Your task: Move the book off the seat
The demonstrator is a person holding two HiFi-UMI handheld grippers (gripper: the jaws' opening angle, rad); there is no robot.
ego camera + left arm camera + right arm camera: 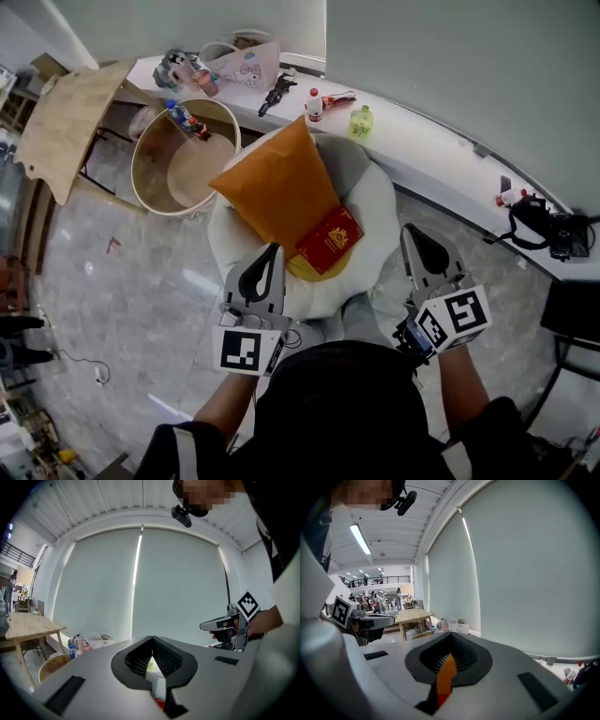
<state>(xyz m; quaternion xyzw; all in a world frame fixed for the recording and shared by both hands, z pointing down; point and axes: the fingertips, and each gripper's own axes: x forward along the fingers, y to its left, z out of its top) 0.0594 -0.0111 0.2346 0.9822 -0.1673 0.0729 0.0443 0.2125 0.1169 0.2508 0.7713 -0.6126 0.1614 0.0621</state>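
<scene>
A pale, rounded seat stands beside a long white window ledge, seen from above. An orange cushion leans across the seat. At the cushion's lower corner lies the red book with a gold emblem, flat on the seat. The left gripper hovers just beside the book, and the right gripper is further off over the seat's edge. Both have their jaws pressed together on nothing, and neither touches the book.
</scene>
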